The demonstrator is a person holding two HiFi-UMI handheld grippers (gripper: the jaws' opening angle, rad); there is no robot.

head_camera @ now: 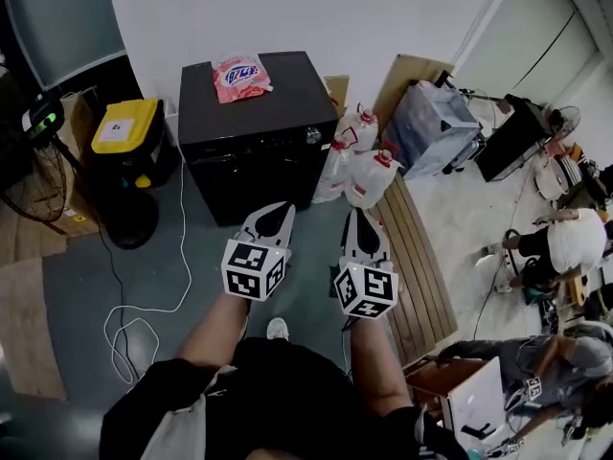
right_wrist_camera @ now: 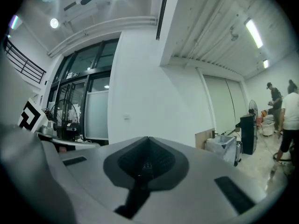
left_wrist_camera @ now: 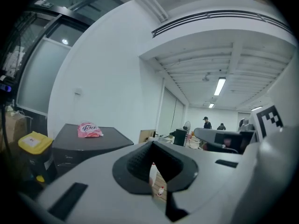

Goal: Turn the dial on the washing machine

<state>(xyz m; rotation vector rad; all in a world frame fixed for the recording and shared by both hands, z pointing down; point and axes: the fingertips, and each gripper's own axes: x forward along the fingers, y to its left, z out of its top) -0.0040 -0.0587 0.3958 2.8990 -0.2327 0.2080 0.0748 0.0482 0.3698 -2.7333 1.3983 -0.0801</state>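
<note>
Step in hand: approach. No contact with the machine yet.

The washing machine (head_camera: 251, 151) is a black box against the white wall, with a pink bag (head_camera: 239, 77) lying on its lid. The dial (head_camera: 313, 135) is a small pale knob at the upper right corner of the front panel. White jugs (head_camera: 359, 166) stand just beside that corner.

Left gripper (head_camera: 278, 211): held out in front of the person, short of the machine's front and apart from it. Jaws together at the tips, with only a thin slit lower down — nothing between them.

Right gripper (head_camera: 352, 215): alongside the left, roughly in line with the jugs and also clear of the machine. Jaws pressed together, empty.

Judgement: the right gripper lies nearer the dial's side, so it is the likelier one to use. The next move calls for spreading its jaws, bringing them level onto the knob from the front, closing on it — then rolling the wrist. The jugs crowd that corner, so the approach should come from the front, not the side.
</note>
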